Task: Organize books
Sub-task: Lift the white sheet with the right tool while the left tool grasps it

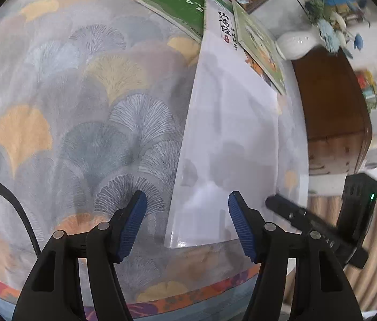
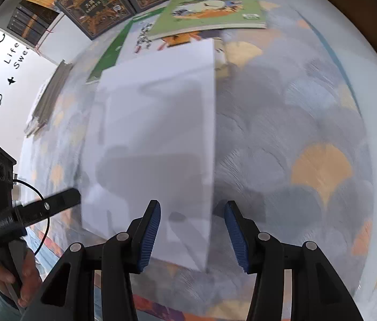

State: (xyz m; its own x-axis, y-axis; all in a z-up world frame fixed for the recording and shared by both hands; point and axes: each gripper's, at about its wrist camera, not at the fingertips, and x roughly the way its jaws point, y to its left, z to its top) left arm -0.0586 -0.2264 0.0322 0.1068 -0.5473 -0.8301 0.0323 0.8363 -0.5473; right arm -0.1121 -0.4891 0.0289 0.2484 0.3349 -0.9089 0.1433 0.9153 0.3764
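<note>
**Both grippers poised over the white book**

Between the blue pads of the left gripper (image 1: 187, 226) lies the near left corner of a white book (image 1: 228, 144), flat on the patterned tablecloth (image 1: 81, 123); the jaws stand apart with nothing in them and the pads touch neither cover nor cloth, as far as the view shows. The right gripper (image 2: 192, 234) is likewise apart and empty, hovering over the book's near right edge, with that edge running up between its pads. Each gripper shows at the edge of the other's view, so the two flank the book's near end.

The white book looks like a glossy, thick paperback: probably moderately heavy, fairly stiff along the spine but liable to sag or fan open if lifted by one cover, and slick enough to slide on the cloth. A hold across the full thickness at the near edge, or one gripper at each side, seems safest.

Beyond it, its far end overlaps a scatter of others: a green book (image 1: 177, 2), a light green picture book (image 2: 212, 8) resting on top, and dark ornate books (image 2: 95, 8) further back. A white vase (image 1: 295, 44) stands near the table's far corner.
</note>
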